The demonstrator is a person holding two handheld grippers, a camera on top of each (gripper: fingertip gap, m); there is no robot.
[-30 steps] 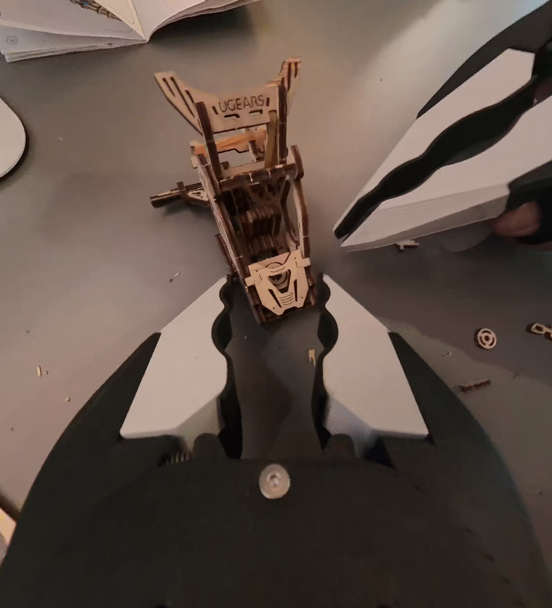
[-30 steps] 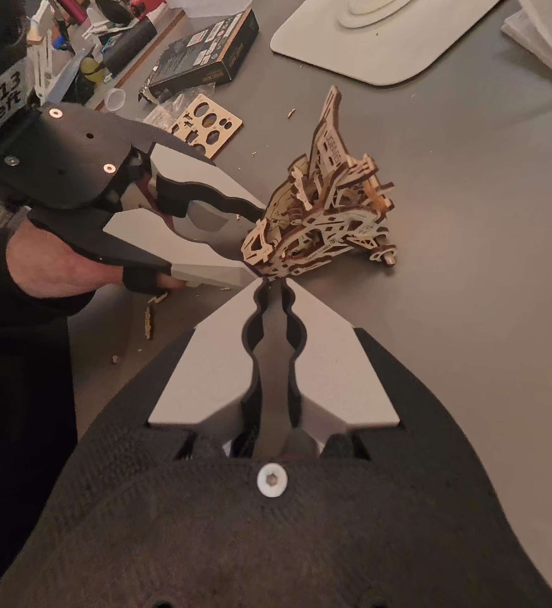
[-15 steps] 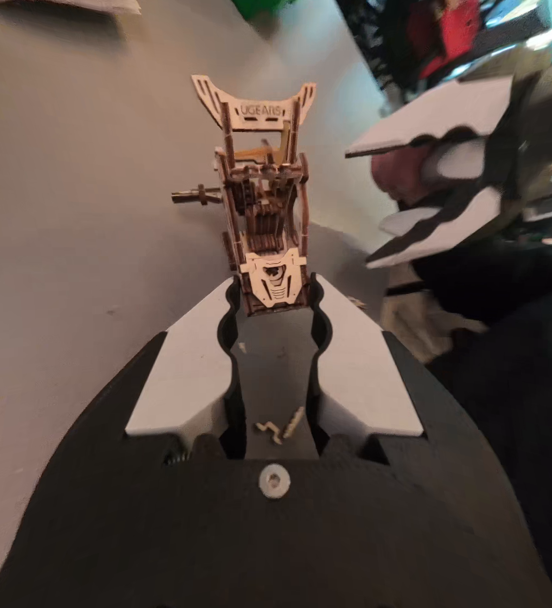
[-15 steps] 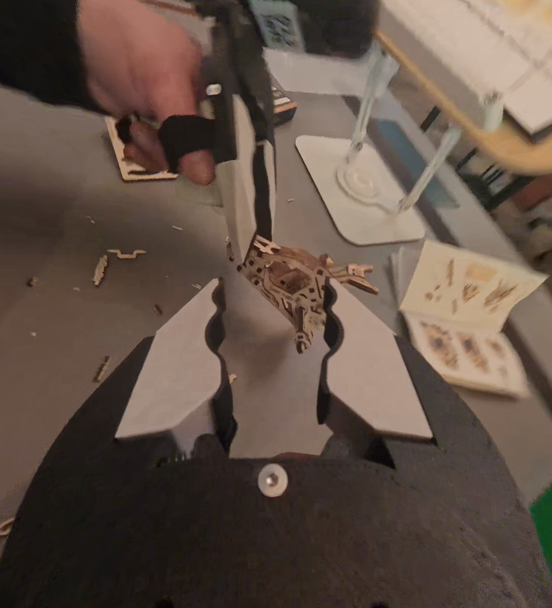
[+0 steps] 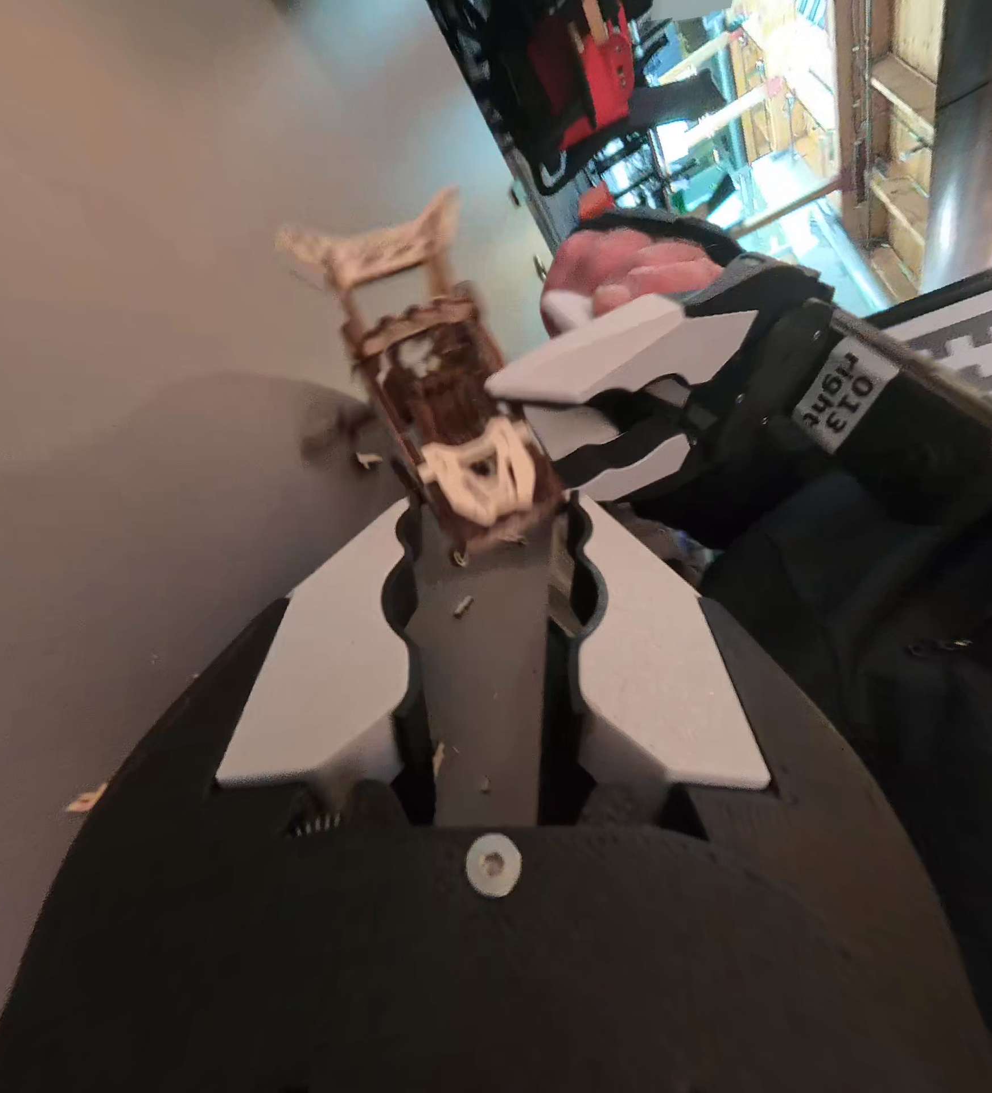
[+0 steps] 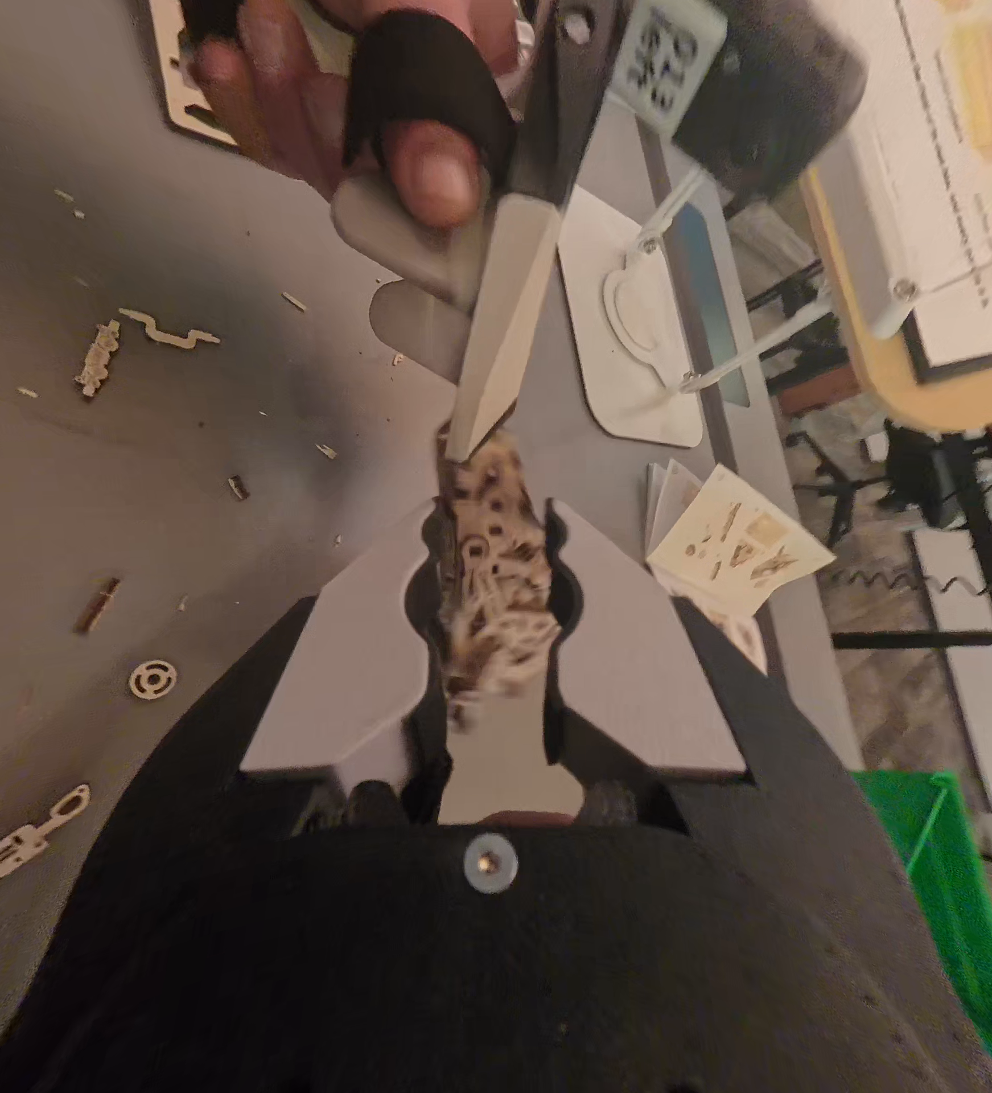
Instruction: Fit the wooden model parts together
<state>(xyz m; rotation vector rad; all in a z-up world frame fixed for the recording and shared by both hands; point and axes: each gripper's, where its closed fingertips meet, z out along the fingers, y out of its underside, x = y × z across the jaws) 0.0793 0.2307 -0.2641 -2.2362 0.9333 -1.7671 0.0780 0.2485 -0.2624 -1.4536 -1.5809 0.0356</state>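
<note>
The wooden model (image 5: 422, 384) is a laser-cut plywood frame, blurred in both views and held up off the grey table (image 5: 97, 414). My left gripper (image 5: 487, 508) is shut on its light front end. My right gripper (image 5: 529, 435) comes in from the right, one finger on each side of that same end. In the right wrist view the model (image 6: 499, 562) fills the gap between my right gripper's (image 6: 493, 514) fingers, and both pads seem to touch it. My left gripper (image 6: 469, 437) comes down from above and pinches the model's far end.
Loose wooden offcuts, a small ring (image 6: 153, 680) and a slotted strip (image 6: 2, 851) lie on the table at the left. An open booklet (image 6: 736, 550), a white stand base (image 6: 629, 355) and a green bin (image 6: 954, 917) are at the right. A person's hand (image 6: 316, 106) holds the left gripper. Only a small space, under 4 cm, lies between the two pairs of fingers.
The left gripper has lifted and tilted the model off the table. The right gripper has swung round, taken the model between its fingers and narrowed from wide open.
</note>
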